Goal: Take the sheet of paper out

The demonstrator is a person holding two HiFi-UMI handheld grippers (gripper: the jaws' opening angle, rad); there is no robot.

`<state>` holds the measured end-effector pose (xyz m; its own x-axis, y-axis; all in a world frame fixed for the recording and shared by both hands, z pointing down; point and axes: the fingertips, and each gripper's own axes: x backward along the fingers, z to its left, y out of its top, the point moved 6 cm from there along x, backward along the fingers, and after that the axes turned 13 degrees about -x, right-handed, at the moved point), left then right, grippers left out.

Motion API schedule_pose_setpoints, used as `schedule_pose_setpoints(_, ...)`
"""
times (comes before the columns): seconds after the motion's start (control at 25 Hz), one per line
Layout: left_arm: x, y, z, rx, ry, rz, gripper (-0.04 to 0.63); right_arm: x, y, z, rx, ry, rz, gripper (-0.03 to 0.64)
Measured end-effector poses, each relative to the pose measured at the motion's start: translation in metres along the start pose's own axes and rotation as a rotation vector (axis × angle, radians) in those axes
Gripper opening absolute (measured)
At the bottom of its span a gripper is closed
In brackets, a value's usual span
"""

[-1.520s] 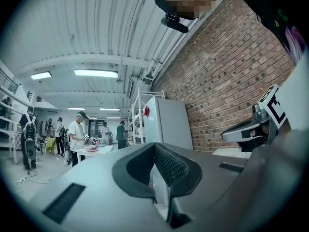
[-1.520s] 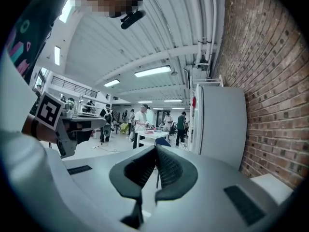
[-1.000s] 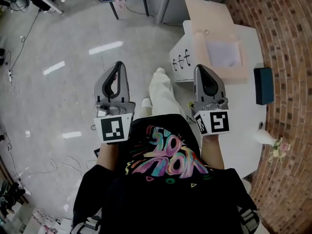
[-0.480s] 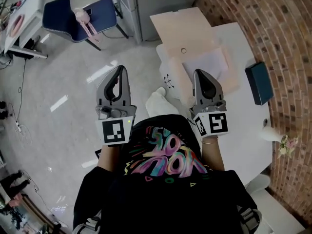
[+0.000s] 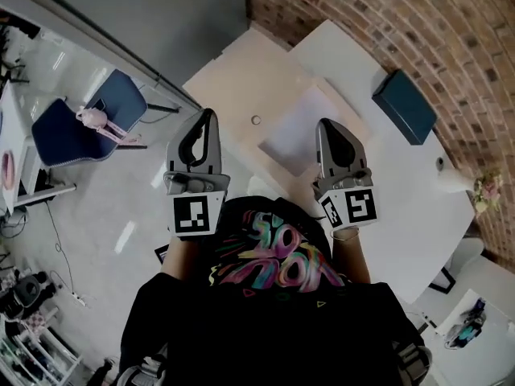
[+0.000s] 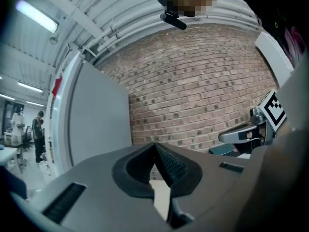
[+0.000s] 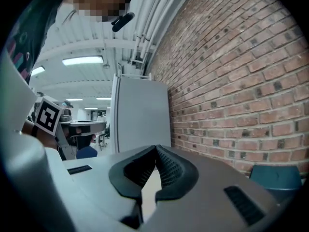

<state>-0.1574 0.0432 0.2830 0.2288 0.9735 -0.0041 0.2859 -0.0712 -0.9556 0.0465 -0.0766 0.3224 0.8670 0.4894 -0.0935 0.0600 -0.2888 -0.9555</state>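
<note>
So both grippers are clamped shut with nothing in them. The left gripper (image 5: 206, 117) and right gripper (image 5: 327, 127) each have their jaws pressed together in their own views, and all you see past them is brick wall (image 5: 386, 14) and grey panel. They're held out level in front of the person, side by side.

The sheet of paper (image 5: 291, 137) is lying flat inside the open beige box (image 5: 233, 79), which sits at the left end of the desk (image 5: 402, 207), hard up against the left edge. From where the person stands, the sheet is ahead and between the two grippers, but much closer to the right one. That gripper's tip overlaps the sheet's right side in the head view, while the left gripper is off over the bare beige part of the box. I'd guess the right hand gets there first, and it has to open up and drop down.

As for the long axis, it looks like the sheet runs away from the person toward the far edge of the desk, skewed a bit right. The right gripper covers part of it though, so I wouldn't swear to that.

There's not much to read. The shirt (image 5: 269, 260) has colourful lettering I can't make out for sure, and each gripper has a black-and-white square marker. I can't see any label on the box or on the dark teal case (image 5: 405, 105) at the far edge.
</note>
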Motion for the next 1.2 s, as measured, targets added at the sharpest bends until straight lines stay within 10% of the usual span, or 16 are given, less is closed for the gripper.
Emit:
schedule_pose_setpoints(0.72, -0.138, -0.001, -0.069, 0.061, -0.618, -0.129, 0.025, 0.061, 0.018, -0.043, -0.027, -0.651, -0.145, 0.018)
schedule_pose_setpoints(1.2, -0.145, -0.028, -0.077, 0.01, -0.802, -0.074, 0.025, 0.054, 0.006, -0.026, -0.041, -0.743, -0.135, 0.018)
